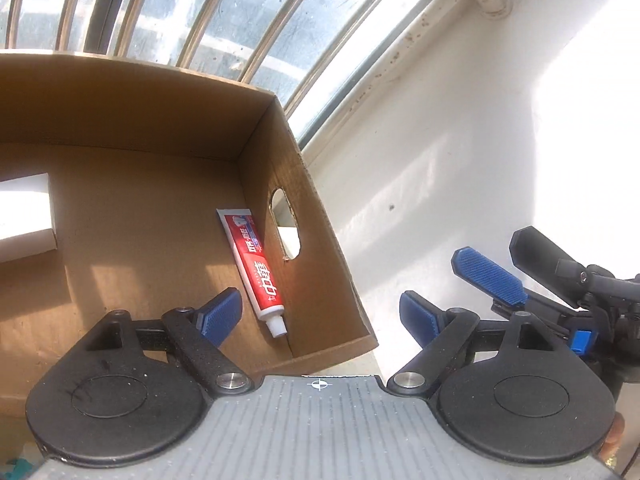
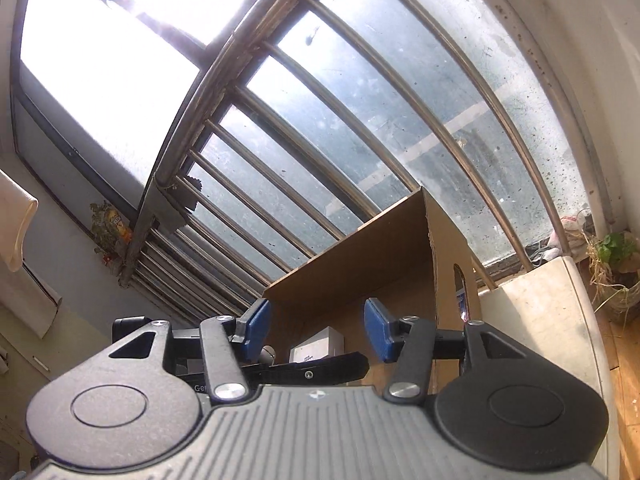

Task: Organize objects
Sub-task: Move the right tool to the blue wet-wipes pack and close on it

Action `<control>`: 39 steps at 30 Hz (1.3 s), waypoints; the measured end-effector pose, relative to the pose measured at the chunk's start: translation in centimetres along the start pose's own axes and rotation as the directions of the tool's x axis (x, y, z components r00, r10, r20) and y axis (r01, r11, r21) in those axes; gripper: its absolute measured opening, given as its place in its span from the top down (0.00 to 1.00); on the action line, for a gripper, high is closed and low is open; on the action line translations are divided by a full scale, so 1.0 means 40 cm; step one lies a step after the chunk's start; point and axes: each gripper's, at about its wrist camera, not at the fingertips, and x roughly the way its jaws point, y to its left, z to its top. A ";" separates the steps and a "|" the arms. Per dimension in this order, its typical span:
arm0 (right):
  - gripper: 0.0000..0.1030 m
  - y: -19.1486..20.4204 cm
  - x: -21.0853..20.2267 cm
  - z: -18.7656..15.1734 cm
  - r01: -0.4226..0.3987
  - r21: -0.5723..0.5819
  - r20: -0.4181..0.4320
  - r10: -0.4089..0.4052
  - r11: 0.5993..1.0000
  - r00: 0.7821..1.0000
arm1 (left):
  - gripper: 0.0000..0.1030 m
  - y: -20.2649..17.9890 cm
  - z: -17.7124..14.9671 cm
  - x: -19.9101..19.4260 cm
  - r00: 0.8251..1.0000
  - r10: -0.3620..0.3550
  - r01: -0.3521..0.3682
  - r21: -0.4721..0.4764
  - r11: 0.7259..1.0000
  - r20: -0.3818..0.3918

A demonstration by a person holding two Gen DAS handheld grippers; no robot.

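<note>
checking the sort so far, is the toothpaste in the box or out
In. The toothpaste lies flat on the floor of the cardboard box, along the wall with the handle cutout, cap toward the camera.

Toothpaste tube (image 1: 256, 270), red, lying in the cardboard box (image 1: 312, 200): large white Chinese characters "中华" along the body; smaller white characters above them, too small to read with certainty. Left gripper body (image 2: 198, 388) (seen in the right wrist view): white letters "Ge", the rest hidden behind the right gripper's own arm. White carton (image 2: 318, 346) in the box: a dark printed block on its face, illegible.
</note>
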 end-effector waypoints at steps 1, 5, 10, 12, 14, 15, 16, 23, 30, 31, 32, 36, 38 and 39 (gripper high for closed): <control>0.40 0.007 -0.023 -0.017 -0.019 -0.002 0.017 0.019 1.000 1.000 | 0.09 -0.006 -0.023 -0.042 1.000 -0.012 0.012 0.017 1.000 0.020; 0.26 0.040 -0.113 -0.104 -0.081 -0.023 0.070 0.082 0.996 0.994 | 0.00 -0.041 -0.090 -0.154 0.994 -0.027 0.018 0.085 0.996 0.103; 0.08 0.073 -0.146 -0.212 -0.107 -0.075 0.070 0.113 0.991 0.991 | 0.00 -0.049 -0.200 -0.240 0.978 0.068 -0.102 0.167 0.981 0.198; 0.03 0.088 -0.133 -0.256 -0.125 -0.093 0.042 0.129 0.988 0.991 | 0.00 -0.038 -0.262 -0.266 0.961 0.141 -0.187 0.185 0.965 0.236; 0.00 0.095 -0.106 -0.297 -0.157 -0.087 0.000 0.157 0.984 0.988 | 0.00 -0.023 -0.317 -0.279 0.944 0.202 -0.257 0.198 0.946 0.261; 0.00 0.094 -0.091 -0.311 -0.170 -0.078 -0.019 0.169 0.982 0.985 | 0.00 -0.010 -0.354 -0.287 0.931 0.241 -0.301 0.205 0.931 0.273; 0.00 0.095 -0.071 -0.333 -0.185 -0.065 -0.042 0.182 0.981 0.982 | 0.00 0.000 -0.380 -0.285 0.923 0.267 -0.330 0.211 0.920 0.278; 0.00 0.094 0.075 -0.444 -0.223 0.012 -0.195 0.221 0.975 0.956 | 0.00 0.049 -0.507 -0.269 0.862 0.382 -0.465 0.218 0.858 0.334; 0.00 0.101 0.209 -0.507 -0.198 0.003 -0.328 0.188 0.980 0.926 | 0.00 0.089 -0.586 -0.219 0.752 0.530 -0.631 0.195 0.751 0.392; 0.00 0.102 0.230 -0.507 -0.194 0.001 -0.345 0.182 0.981 0.921 | 0.00 0.101 -0.585 -0.211 0.741 0.546 -0.643 0.179 0.744 0.390; 0.00 0.103 0.248 -0.507 -0.195 -0.001 -0.358 0.182 0.981 0.916 | 0.00 0.113 -0.583 -0.204 0.738 0.556 -0.647 0.165 0.744 0.383; 0.00 0.088 0.323 -0.504 -0.183 0.016 -0.402 0.174 0.983 0.899 | 0.00 0.167 -0.562 -0.184 0.747 0.571 -0.633 0.101 0.768 0.340; 0.00 0.080 0.358 -0.507 -0.177 0.034 -0.429 0.175 0.984 0.886 | 0.00 0.183 -0.551 -0.181 0.752 0.567 -0.624 0.086 0.777 0.337; 0.00 0.076 0.375 -0.511 -0.175 0.044 -0.440 0.176 0.984 0.881 | 0.00 0.189 -0.547 -0.179 0.751 0.567 -0.624 0.082 0.777 0.339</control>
